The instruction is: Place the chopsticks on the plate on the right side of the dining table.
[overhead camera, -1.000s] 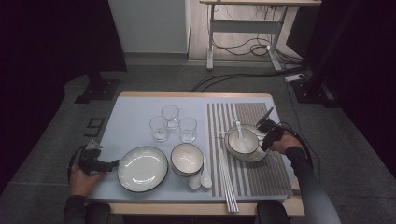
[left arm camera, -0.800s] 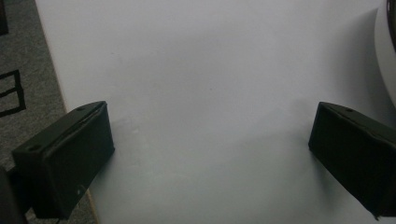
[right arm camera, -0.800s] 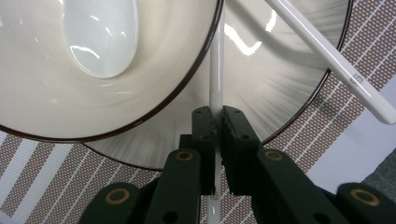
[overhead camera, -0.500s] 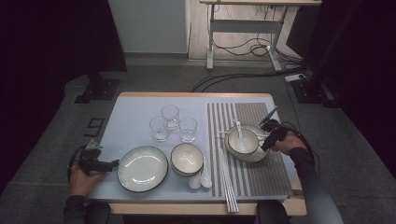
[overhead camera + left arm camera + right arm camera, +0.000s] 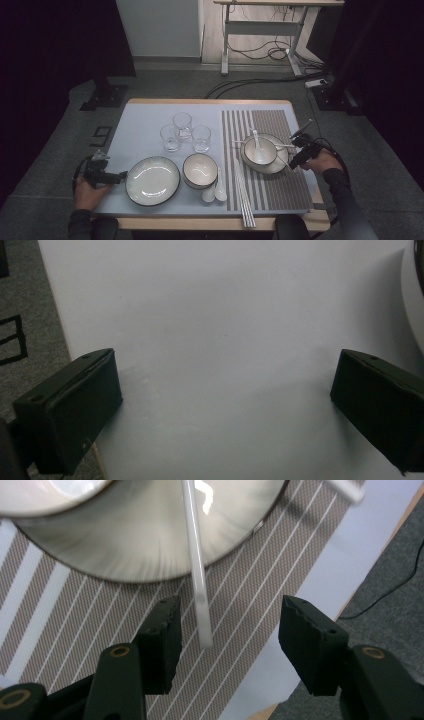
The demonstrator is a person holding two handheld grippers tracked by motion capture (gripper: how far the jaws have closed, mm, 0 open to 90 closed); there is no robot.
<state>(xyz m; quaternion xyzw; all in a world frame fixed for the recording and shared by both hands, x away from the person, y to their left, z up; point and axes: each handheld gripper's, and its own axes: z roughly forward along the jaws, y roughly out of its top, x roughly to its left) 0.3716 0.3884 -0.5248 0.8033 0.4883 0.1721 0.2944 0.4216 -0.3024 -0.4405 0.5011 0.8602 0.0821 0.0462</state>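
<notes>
- Right gripper view looks down on a white chopstick (image 5: 197,580) whose free end lies between the black jaws of the right gripper (image 5: 227,627) without touching either pad; its far end rests on the rim of the glazed plate (image 5: 150,540).
- Those jaws have just been opening, from pinched shut a second ago to about half spread, so the chopstick reads as freshly released and its placing as done.
- High view shows the right gripper (image 5: 301,156) drawn back from the plate's right edge (image 5: 276,168) compared with the earlier pictures.
- Left gripper (image 5: 225,405) stands wide open over the bare pale table mat (image 5: 225,315), holding nothing, just left of the dark-rimmed plate (image 5: 152,180).
- Striped placemat (image 5: 240,600) looks woven, brown with white lines; the plate is smooth and glossy, carrying a small white bowl (image 5: 261,150) with a spoon.
- Three clear glasses (image 5: 184,131) stand clustered mid-table.
</notes>
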